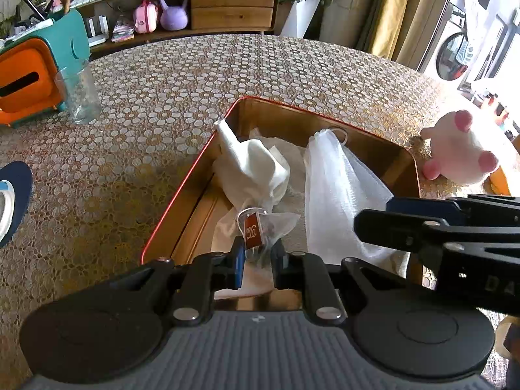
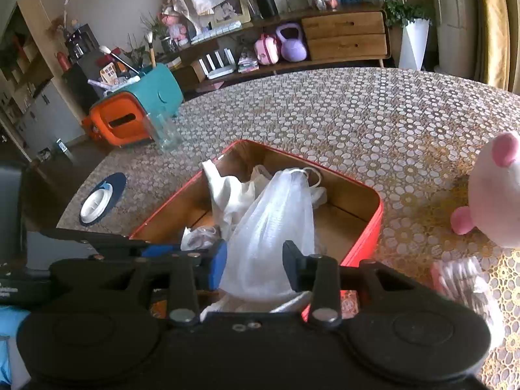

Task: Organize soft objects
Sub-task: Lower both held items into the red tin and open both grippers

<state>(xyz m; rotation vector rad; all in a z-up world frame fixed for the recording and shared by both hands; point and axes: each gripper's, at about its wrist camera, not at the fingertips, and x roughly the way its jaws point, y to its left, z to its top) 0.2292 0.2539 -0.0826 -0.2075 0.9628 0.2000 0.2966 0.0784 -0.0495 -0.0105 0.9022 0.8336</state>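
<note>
A red tin (image 1: 178, 191) (image 2: 373, 227) with a gold inside lies open on the table. Inside it are a crumpled white cloth (image 1: 253, 169) (image 2: 227, 195) and a white mesh bag (image 1: 334, 188) (image 2: 273, 227). My left gripper (image 1: 258, 260) hangs over the tin's near end, shut on a small clear sachet (image 1: 282, 224) with a red tag (image 1: 253, 230). My right gripper (image 2: 253, 268) (image 1: 373, 214) is open over the tin's near right. The mesh bag's lower end stands between its blue pads (image 2: 216, 266), loose. A pink and white plush toy (image 1: 461, 149) (image 2: 494, 195) sits on the table right of the tin.
A drinking glass (image 1: 81, 94) (image 2: 164, 130) and an orange and teal box (image 1: 29, 81) (image 2: 130, 113) stand at the far left. A dark blue disc with a white ring (image 1: 13, 201) (image 2: 100, 198) lies left. A pink striped item (image 2: 461, 286) lies near right.
</note>
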